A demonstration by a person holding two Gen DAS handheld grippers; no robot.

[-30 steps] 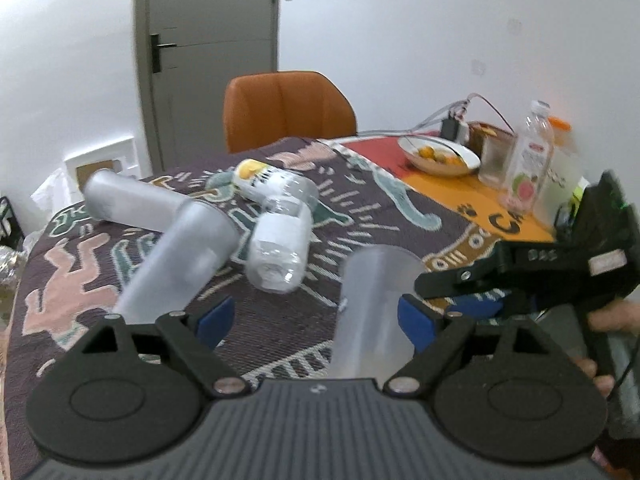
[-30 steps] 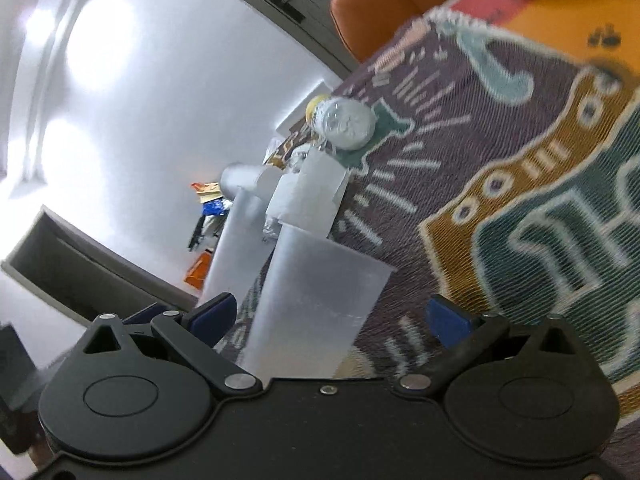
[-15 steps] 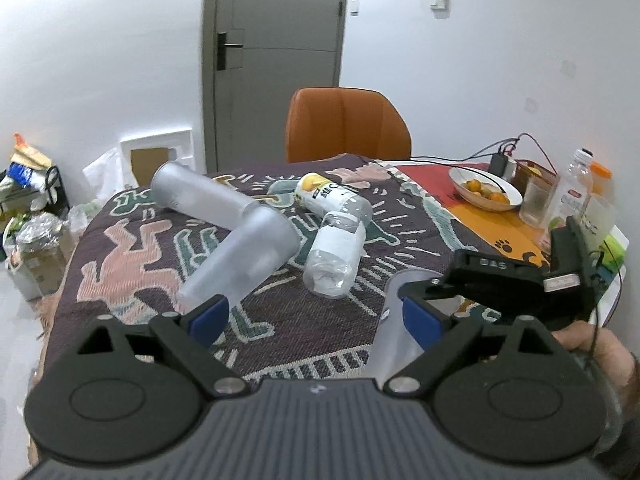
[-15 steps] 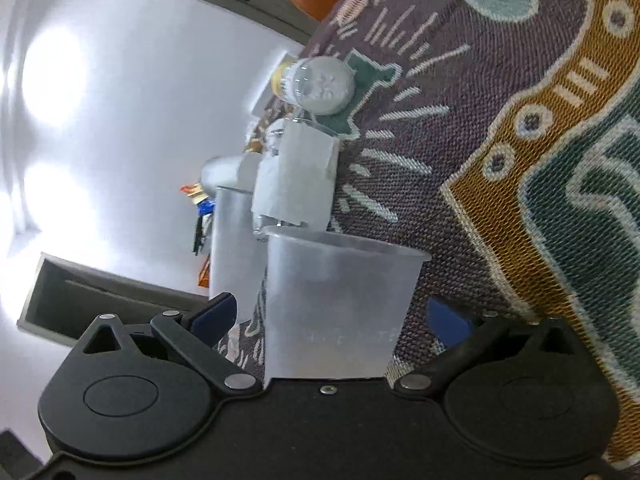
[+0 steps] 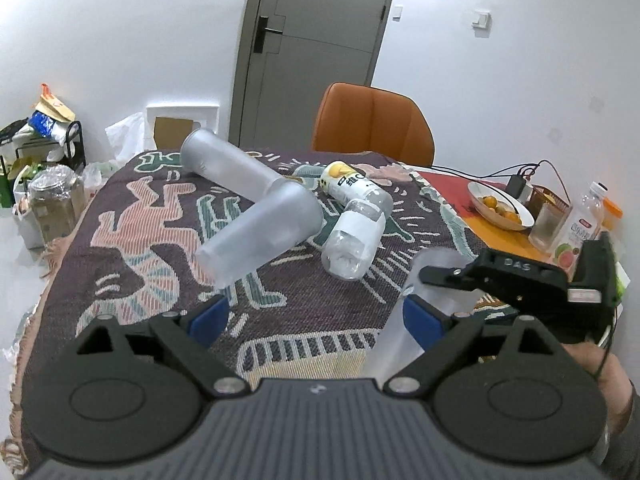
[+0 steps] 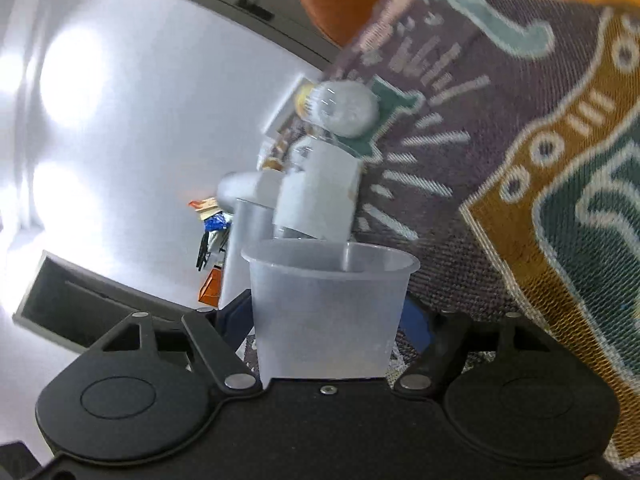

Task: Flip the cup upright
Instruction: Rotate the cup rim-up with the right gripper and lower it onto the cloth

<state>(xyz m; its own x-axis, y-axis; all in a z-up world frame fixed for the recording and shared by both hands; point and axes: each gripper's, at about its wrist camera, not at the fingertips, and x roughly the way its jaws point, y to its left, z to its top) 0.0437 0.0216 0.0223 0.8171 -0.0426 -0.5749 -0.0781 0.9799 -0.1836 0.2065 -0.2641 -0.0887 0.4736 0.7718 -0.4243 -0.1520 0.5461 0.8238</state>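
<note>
White walls, a grey door (image 5: 316, 52) and an orange chair (image 5: 374, 124) stood behind the table, which was covered by a patterned woven cloth (image 5: 132, 216). On the cloth lay two frosted tumblers (image 5: 260, 232) crossing each other and two plastic bottles (image 5: 354, 240), all on their sides.

The right gripper (image 6: 326, 320) had its two blue-padded fingers closed on the frosted plastic cup (image 6: 328, 304), low on its wall, near the base. The open rim of the cup pointed away from the camera, and the right wrist view was strongly rolled, so the cup seemed to be in the middle of the turn. In the left wrist view the same cup (image 5: 400, 328) hung near the front edge of the table, tilted, with the right gripper (image 5: 440, 276) across it.

The left gripper (image 5: 316, 318) was empty, with its fingers wide apart, above the cloth.

I judged the step to be the rotation itself: the grasp was done and the cup was not yet standing. The next move probably needed the wrist to finish the roll until the base faced down, then to lower the cup on flat cloth and release.

Free cloth was in front of the grippers. The lying bottles and tumblers were near on the far side, and the table edge was close on the near side.
</note>
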